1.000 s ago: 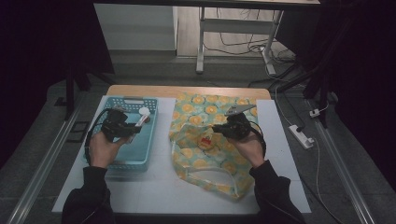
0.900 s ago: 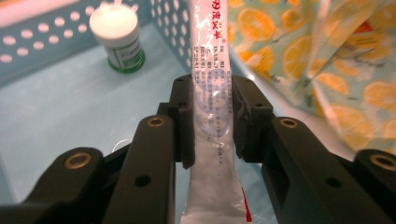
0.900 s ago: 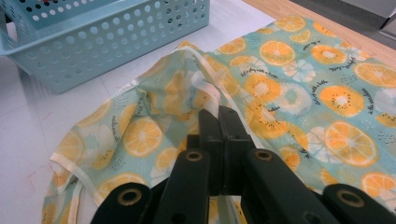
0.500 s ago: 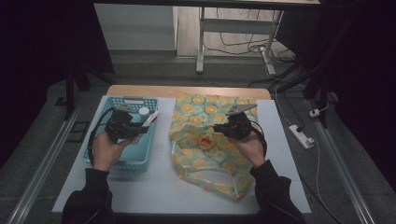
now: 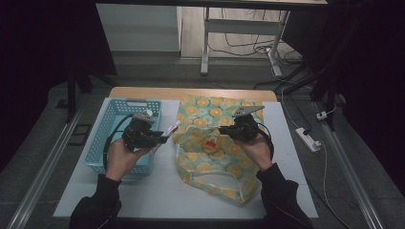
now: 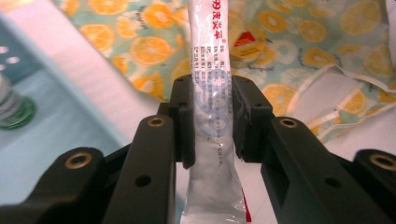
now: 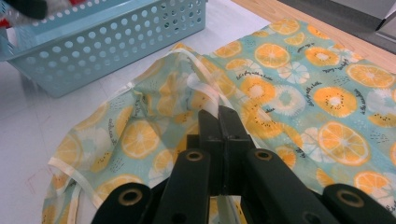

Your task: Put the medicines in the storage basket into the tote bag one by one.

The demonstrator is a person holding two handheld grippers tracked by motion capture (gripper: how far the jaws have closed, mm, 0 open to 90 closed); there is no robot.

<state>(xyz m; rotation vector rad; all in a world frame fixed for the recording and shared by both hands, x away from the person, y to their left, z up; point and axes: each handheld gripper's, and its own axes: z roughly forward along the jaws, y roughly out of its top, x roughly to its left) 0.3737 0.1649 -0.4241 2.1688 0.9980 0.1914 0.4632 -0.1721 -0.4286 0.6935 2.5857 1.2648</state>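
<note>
Two black tongs work over a white bench [image 5: 143, 195]. At the left of the high view sits a light blue plastic basket with holes [image 5: 107, 129]. The left tongs [image 5: 160, 138] are just right of it, by its right rim. They squeeze a long white plastic tube with blue print [image 6: 212, 107]. In the left gripper view the tube stands up the middle, pinched between both pads, and its top points at the bag. A green-capped bottle [image 6: 11, 105] lies in the basket at that view's left edge. In the middle of the high view lies a flat cloth bag with orange slices on teal [image 5: 210, 157]. The right tongs [image 5: 227, 132] are clenched tight on a fold of the bag near its opening.
</note>
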